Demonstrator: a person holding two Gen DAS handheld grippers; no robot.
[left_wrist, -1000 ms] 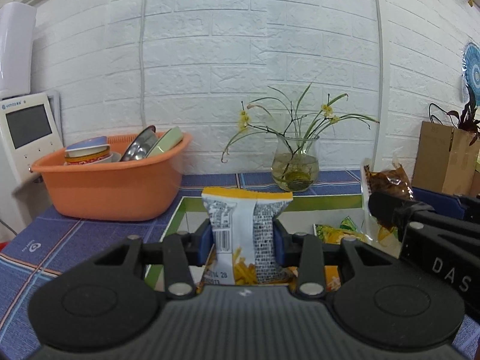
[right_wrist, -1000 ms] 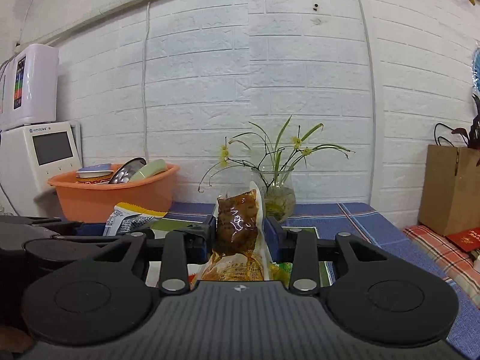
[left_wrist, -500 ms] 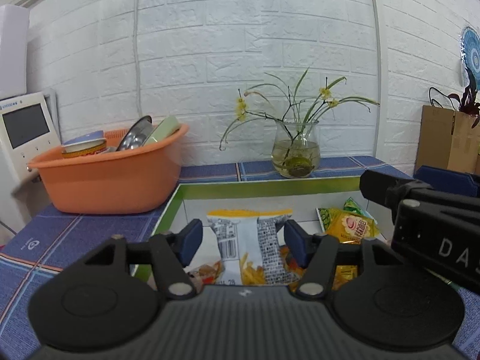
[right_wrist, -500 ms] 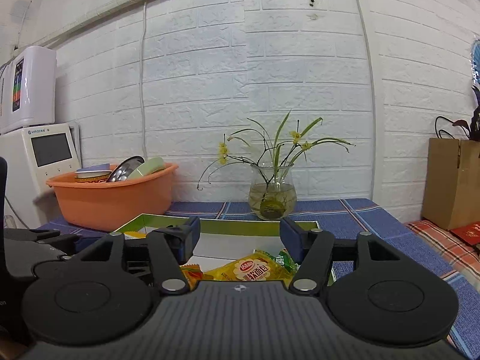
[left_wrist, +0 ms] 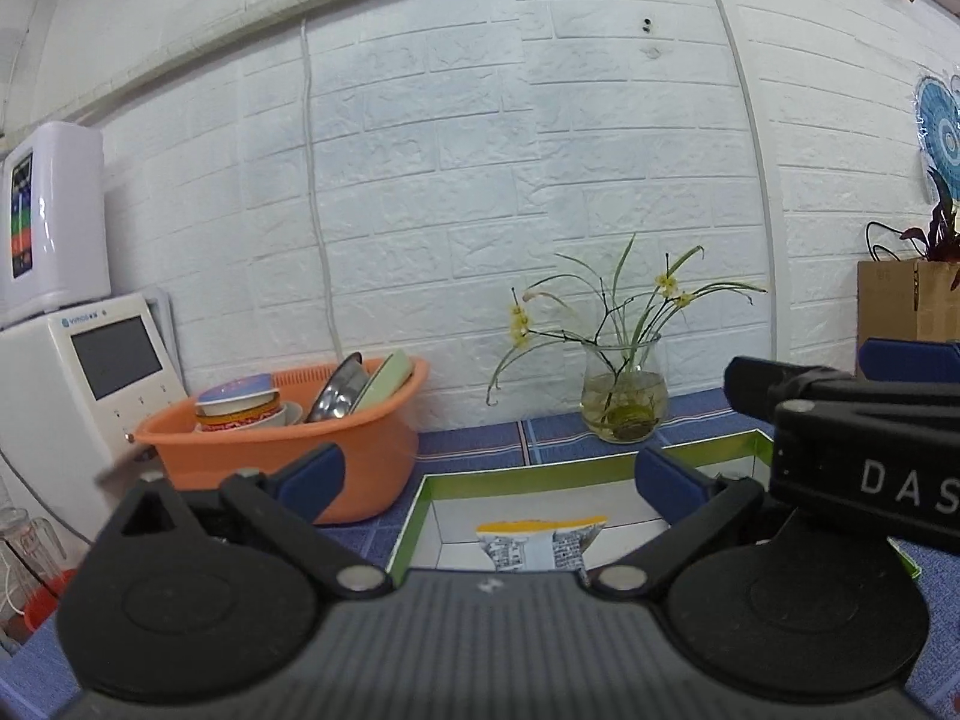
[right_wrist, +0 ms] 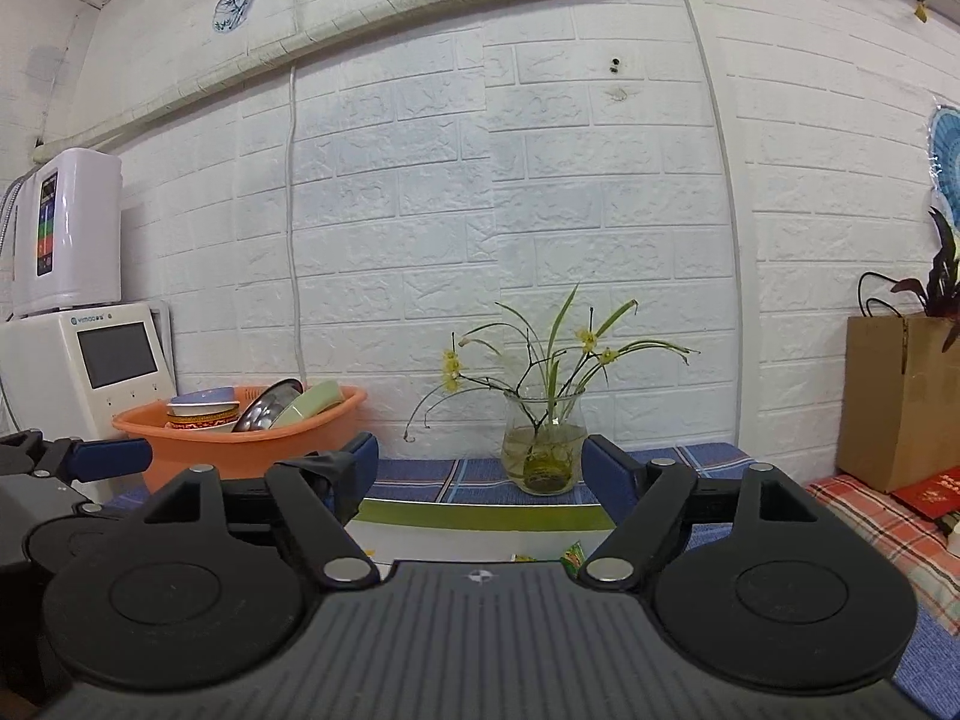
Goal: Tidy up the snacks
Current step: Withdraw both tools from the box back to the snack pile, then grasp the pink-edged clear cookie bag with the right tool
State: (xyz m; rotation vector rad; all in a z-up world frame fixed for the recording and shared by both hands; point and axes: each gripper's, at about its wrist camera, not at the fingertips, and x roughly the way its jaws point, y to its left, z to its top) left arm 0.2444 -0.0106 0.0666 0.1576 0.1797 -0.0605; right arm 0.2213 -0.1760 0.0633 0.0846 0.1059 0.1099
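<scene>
Left claw (left_wrist: 489, 474) spread, grey-white yellow-topped snack bag (left_wrist: 540, 546)

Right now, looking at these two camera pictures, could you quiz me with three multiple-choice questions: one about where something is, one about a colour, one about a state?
1. Where does the white-and-yellow snack bag lie?
A. in the green-rimmed box
B. in the basin
C. beside the vase

2. What colour is the basin holding dishes?
A. blue
B. orange
C. white

3. How does the left gripper stand?
A. shut on the bag
B. open, nothing between its fingers
C. shut on a bowl

Answers: 1 A, the bag sits inside the green-rimmed box. 2 B, its wall is orange. 3 B, its fingers are spread wide above the bag.
</scene>
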